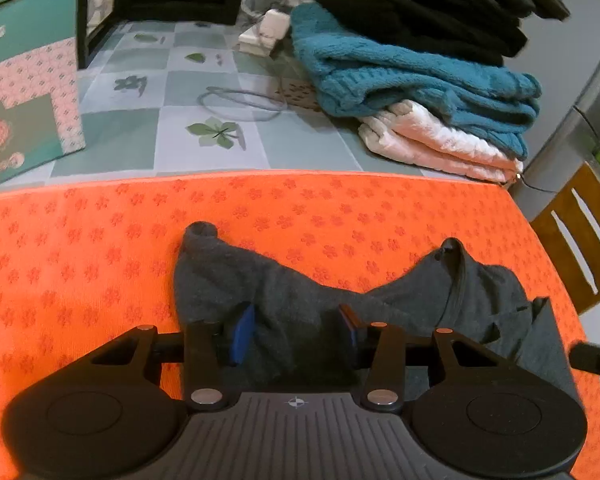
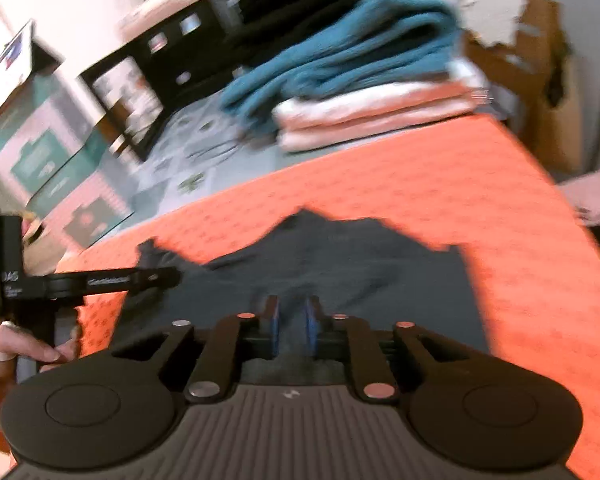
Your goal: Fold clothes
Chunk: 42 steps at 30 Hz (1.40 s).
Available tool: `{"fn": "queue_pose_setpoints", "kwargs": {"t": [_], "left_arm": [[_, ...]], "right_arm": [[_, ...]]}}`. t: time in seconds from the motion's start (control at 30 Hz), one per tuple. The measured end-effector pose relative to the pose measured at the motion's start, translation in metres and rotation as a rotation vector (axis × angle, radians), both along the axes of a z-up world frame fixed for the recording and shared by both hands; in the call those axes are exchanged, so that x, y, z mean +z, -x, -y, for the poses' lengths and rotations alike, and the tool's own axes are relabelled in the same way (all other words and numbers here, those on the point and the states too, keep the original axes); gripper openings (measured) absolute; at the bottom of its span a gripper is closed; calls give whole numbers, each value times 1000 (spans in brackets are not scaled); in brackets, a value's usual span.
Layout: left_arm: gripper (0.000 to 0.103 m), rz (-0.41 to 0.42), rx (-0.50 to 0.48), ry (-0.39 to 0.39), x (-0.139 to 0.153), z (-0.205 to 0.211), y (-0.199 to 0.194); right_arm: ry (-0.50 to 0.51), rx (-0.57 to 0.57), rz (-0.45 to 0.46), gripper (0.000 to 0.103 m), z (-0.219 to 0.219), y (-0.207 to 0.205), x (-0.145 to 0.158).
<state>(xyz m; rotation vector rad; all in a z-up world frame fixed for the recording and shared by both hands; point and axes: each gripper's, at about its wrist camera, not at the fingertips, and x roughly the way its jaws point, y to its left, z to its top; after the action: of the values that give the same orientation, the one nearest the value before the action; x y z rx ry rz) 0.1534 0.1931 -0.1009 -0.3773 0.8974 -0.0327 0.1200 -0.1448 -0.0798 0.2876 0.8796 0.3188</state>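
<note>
The dark grey garment (image 1: pixel 300 304) lies crumpled on the orange flower-print mat (image 1: pixel 80 264) that covers the near part of the desk (image 1: pixel 148 120), sitting in the lower middle of the left wrist frame. One bunched end pokes up toward the center, another peak rises toward the right side of that frame.

The left tool (image 1: pixel 298 330) sits low on the garment with its blue pads (image 1: pixel 242 334) spread wide, and a mound of grey fabric fills the space between them. I can't tell if the pads actually press on the cloth, but the jaws are clearly apart.

The right wrist view is pretty blurry. There, the right tool (image 2: pixel 293 330) has its blue pads close together with a fold of the garment (image 2: pixel 340 264) pinched between them, near the bottom center of the frame. At the lower left edge a hand (image 2: pixel 24 350) wraps around the handle of the other tool.

Behind the mat, in the upper right of the left wrist frame, there's a stack of folded clothes: a teal knit sweater (image 1: pixel 400 76) on top of a pale pink folded piece (image 1: pixel 440 144), with black clothes (image 1: pixel 440 4) piled above. A teal and pink box (image 1: pixel 24 92) stands at the left edge, and a wooden chair (image 1: pixel 580 232) peeks in at the right edge.
</note>
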Motion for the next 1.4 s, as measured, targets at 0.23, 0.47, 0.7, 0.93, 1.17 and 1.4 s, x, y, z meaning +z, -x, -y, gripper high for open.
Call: {"fn": "queue_pose_setpoints", "kwargs": {"t": [0.23, 0.47, 0.7, 0.93, 1.17, 1.4], "left_arm": [[54, 4, 41, 37, 13, -1, 9], [58, 2, 27, 135, 36, 14, 20], [64, 4, -27, 225, 53, 41, 18], [69, -41, -99, 301, 59, 81, 4], [73, -120, -259, 317, 49, 131, -14], [56, -206, -346, 263, 36, 155, -33]], "right_arm": [[61, -186, -60, 32, 66, 24, -21], [79, -207, -116, 32, 80, 31, -49], [21, -178, -101, 8, 74, 37, -47], [15, -144, 0, 3, 55, 46, -11], [71, 43, 100, 3, 3, 51, 24], [81, 172, 137, 3, -33, 55, 32]]}}
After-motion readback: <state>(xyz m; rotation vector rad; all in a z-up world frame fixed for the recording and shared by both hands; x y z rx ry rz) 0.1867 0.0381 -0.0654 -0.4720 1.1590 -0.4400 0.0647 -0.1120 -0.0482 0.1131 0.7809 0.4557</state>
